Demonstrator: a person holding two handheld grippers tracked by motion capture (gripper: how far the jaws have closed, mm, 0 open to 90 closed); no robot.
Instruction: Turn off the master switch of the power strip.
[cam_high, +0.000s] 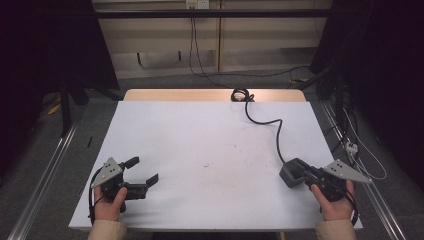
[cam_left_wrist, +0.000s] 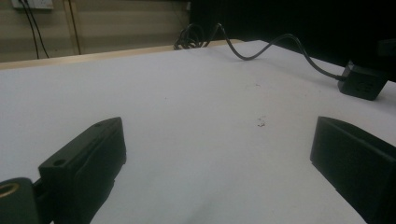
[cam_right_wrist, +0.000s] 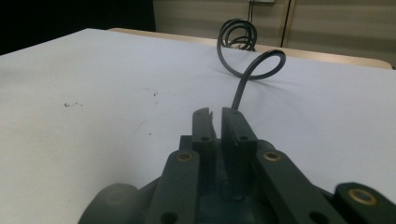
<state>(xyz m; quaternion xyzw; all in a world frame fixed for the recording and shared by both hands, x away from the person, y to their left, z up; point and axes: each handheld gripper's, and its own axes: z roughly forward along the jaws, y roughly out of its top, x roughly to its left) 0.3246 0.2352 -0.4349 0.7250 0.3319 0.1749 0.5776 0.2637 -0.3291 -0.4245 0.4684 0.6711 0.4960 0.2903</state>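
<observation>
While both hands rest at the near edge, the left gripper (cam_high: 145, 170), at 8 o'clock on the table (cam_high: 200, 135), stands with its jaws wide apart and nothing between them. The right gripper (cam_high: 303, 175), at 4 o'clock, has its jaws drawn nearly together over the near end of the power adapter (cam_high: 290, 175). A thin gap remains, and it cannot be told whether any part of the adapter is pinched. The adapter is a small, matt black plastic block with rounded corners, lying flat just in front of that gripper. Its cable (cam_high: 276, 135), a smooth rubbery black cord, snakes toward 12 o'clock and ends in a loose coil (cam_high: 241, 94) at the far edge. The table top is flat, pale and lightly speckled with marks.

Risks, as judged: a grip on so narrow a purchase may slip off the smooth casing. The springy cord may drag or twist the block when lifted, and the coil may catch on the far edge.
</observation>
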